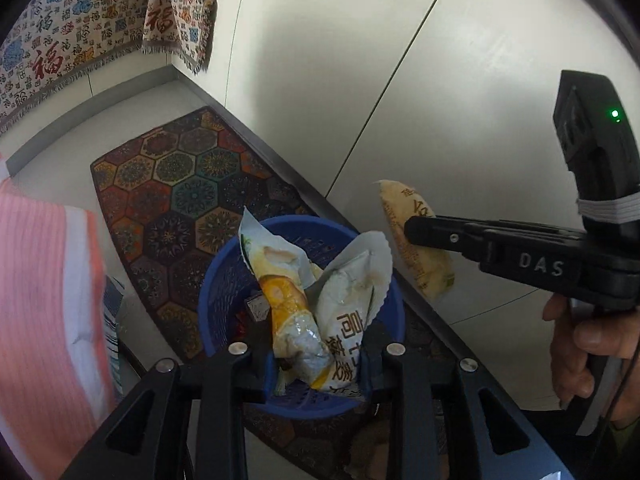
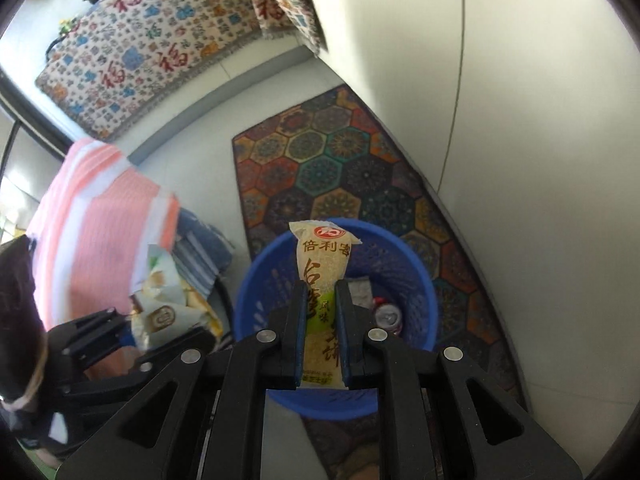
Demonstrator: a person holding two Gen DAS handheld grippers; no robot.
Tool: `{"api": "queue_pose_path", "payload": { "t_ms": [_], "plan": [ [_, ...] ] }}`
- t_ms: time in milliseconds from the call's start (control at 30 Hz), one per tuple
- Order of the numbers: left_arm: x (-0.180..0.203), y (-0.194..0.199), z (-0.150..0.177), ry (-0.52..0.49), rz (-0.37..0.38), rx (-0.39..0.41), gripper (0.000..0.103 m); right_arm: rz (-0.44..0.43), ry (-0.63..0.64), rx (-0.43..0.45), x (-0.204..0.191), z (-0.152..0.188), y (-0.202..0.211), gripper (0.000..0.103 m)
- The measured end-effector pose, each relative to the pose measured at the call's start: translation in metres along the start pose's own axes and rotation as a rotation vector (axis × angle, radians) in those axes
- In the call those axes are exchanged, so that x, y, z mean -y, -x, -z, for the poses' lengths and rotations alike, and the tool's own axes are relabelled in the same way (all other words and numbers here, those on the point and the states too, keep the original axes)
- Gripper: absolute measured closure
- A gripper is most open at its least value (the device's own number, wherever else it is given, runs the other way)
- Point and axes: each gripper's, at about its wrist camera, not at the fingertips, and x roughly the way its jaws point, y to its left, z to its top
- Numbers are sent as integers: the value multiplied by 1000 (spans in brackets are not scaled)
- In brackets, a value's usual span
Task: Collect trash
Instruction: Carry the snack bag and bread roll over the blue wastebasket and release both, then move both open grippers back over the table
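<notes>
We're at the drop: left gripper (image 1: 316, 354) clamps torn wrappers (image 1: 308, 308), right gripper (image 2: 320, 344) clamps yellow packet (image 2: 322, 280), both over blue basket (image 2: 416, 280). Next: release.

Left wrist view: looks steeply down along own fingers, close above blue basket (image 1: 224, 280) on patterned rug (image 1: 168, 184). Right wrist view: same steep downward aim, close above same basket (image 2: 404, 256). Shared: basket, rug (image 2: 340, 160), pale floor (image 2: 540, 120), fringed cloth (image 2: 160, 52). Each view catches the other gripper at its edge.
</notes>
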Motion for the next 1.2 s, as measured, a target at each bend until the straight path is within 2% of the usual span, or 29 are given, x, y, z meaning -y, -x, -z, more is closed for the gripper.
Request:
{"api": "queue_pose_path", "payload": {
  "t_ms": [33,100,133,300,400,533,567,700,800,867,967,1133,1200],
  "plan": [
    [-2,-10,-1,1,-7,-16,68,-10,-12,-7,4,0,-5,85],
    [-5,-24,-7,1,-19,-27,44,-30,-40,-22,14,0,-13,79],
    [-5,-28,-8,1,-30,-17,41,-31,-55,-28,18,0,-16,67],
    [-7,-23,-11,27,-49,-1,41,-12,-59,15,25,2,-3,63],
    [0,7,-5,8,-60,39,41,10,-51,70,18,2,14,52],
    [13,65,13,-26,-67,104,41,102,7,162,-15,6,44,12],
    [16,83,20,-38,-64,118,40,124,29,190,-27,10,53,6],
    [16,150,57,-80,-117,173,33,142,134,270,-77,28,78,5],
    [-2,192,89,-67,-183,202,32,135,230,316,-128,50,88,5],
    [-24,217,114,-42,-216,213,32,82,288,325,-163,67,90,5],
    [-66,250,151,7,-308,219,32,-15,384,325,-223,99,91,5],
    [-142,296,204,105,-460,225,32,-129,525,267,-318,143,77,5],
    [-171,311,223,150,-491,224,32,-160,576,235,-352,157,65,5]
  ]
}}
